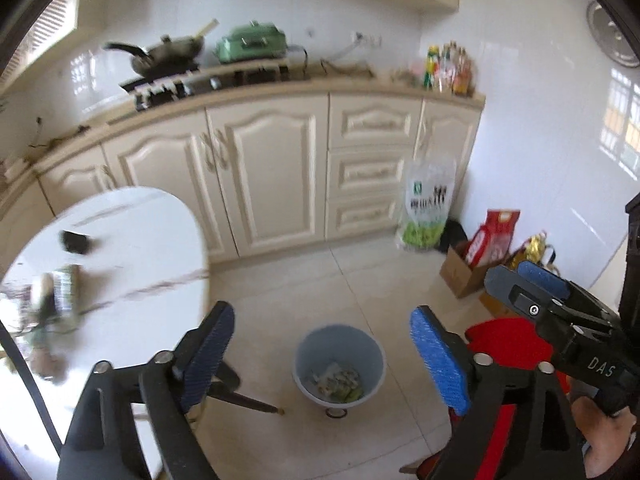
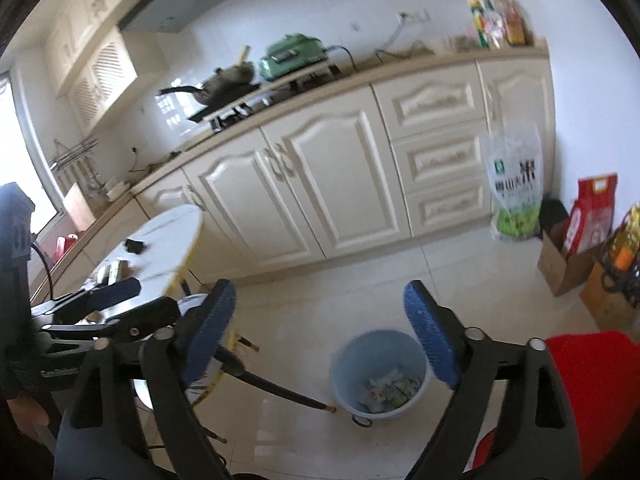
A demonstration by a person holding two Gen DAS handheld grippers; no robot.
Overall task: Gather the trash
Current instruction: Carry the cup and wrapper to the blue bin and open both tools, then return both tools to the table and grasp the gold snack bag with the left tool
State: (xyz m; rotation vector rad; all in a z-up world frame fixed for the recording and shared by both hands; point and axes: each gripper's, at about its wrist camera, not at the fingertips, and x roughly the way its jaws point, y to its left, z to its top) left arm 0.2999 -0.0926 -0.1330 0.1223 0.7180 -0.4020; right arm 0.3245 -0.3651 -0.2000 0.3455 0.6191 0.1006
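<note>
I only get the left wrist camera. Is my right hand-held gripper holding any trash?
Observer: No. The right hand-held gripper is open and empty, and the blue trash bin shows between its fingers.
Operator: What's above the wok?
Observer: A range hood hangs over the wok.
Operator: And further along the wall, past the stove?
Observer: A wire rack hangs on the wall there.

One blue bin, one white table, two open claws.
</note>
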